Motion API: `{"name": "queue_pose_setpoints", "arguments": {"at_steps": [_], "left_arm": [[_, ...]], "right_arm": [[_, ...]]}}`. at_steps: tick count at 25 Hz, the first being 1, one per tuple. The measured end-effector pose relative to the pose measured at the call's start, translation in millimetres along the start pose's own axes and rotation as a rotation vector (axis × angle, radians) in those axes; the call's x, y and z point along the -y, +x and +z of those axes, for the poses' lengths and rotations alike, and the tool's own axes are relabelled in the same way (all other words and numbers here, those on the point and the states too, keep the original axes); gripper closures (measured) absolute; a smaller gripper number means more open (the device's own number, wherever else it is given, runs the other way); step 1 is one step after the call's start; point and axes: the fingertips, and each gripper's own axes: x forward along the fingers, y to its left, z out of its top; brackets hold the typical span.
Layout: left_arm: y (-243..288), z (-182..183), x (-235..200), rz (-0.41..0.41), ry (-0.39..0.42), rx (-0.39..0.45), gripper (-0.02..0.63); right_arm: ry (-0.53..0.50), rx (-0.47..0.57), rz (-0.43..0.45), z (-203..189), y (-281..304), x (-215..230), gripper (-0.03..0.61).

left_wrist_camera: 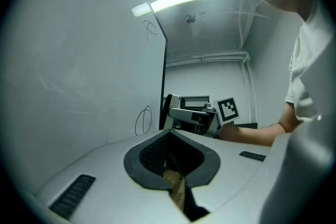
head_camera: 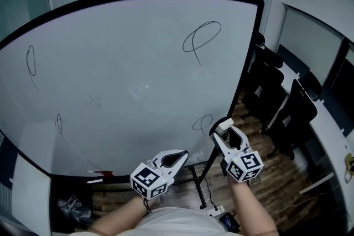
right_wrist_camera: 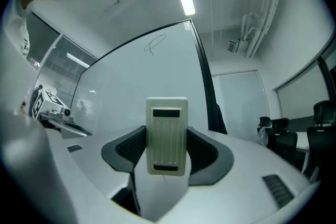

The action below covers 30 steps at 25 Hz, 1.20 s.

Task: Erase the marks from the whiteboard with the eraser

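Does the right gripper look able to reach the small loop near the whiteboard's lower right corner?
Probably yes: the right gripper, shut on the eraser, sits close beside that loop, and nothing stands between them.

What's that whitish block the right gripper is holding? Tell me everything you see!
It is the eraser, a cream-white rectangular block that looks like plastic, with rounded corners, lengthwise ridges and a dark slot near each end. It lies lengthwise along the right gripper, pinched on both sides by its jaws. It sits by the lower right corner of the whiteboard, near a small scribble; whether it touches the board is unclear.
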Motion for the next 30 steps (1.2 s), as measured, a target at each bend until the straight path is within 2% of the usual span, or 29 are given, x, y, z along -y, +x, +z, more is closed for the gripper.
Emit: {"name": "queue_pose_setpoints", "arguments": {"at_steps": [4,13,22,30], "left_arm": [[-2.8,12.9,-11.1,-0.036,0.043,0.009,0.607],[-1.5,18.4,-24.9,-0.064,0.051,0.017,0.607],[-10.9,15.1,-41.7,-0.025,0.041,0.016,0.607],[-21.7,7.2,-52.6,0.006,0.024,0.001,0.607]], "right_arm": [[-0.064,0.023,-0.067,17.5,20.3,14.4,0.333],[-0.069,0.039,-0.12,15.0,40.9,14.4,0.334],[-0.06,0.008,-0.045,-25.8,53.1,-38.4,0.334],[-0.019,-0.079,0.081,-79.9,67.4,-102.7,0.334]]}}
